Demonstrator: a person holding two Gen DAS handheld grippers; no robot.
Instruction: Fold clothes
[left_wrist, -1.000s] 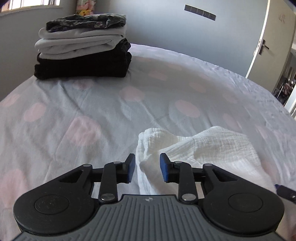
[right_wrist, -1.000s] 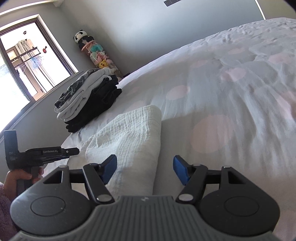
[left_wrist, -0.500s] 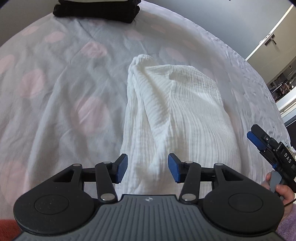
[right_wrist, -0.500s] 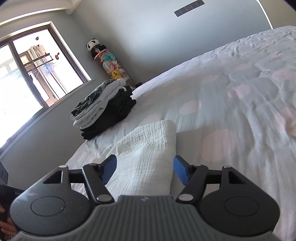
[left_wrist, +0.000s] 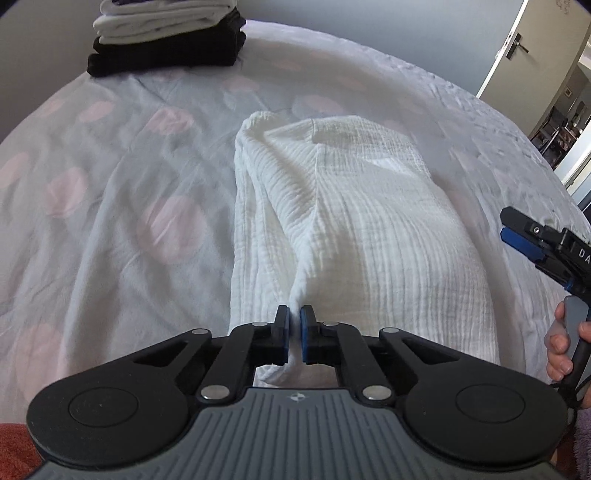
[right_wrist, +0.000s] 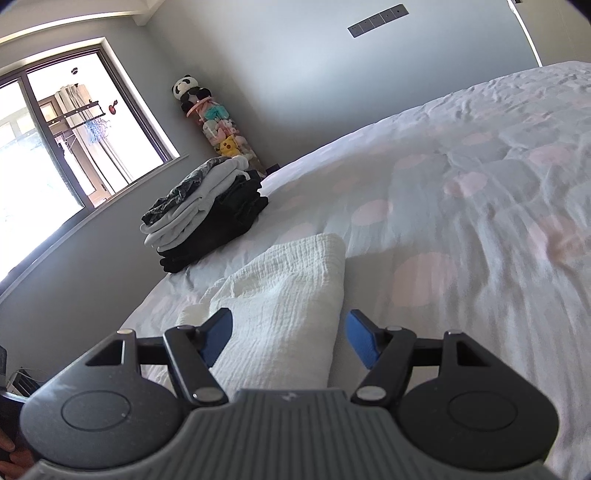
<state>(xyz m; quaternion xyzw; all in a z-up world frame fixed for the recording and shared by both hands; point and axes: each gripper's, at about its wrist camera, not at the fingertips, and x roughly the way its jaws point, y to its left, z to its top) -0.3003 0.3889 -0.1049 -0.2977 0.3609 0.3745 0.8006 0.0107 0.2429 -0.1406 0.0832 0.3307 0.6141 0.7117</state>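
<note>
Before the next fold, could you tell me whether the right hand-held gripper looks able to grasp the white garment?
Probably yes: the right hand-held gripper is open, the white garment lies between its fingers, and nothing blocks it.

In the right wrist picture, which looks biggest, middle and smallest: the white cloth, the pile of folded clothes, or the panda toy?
1. white cloth, though it lies nearest the camera
2. pile of folded clothes
3. panda toy, far off in the corner

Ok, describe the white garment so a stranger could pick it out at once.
On the pink-dotted bed, well in front of the folded stack at its far corner, lies a white crinkled garment. It alone lies loose, with the left claw pinching its near edge.
</note>
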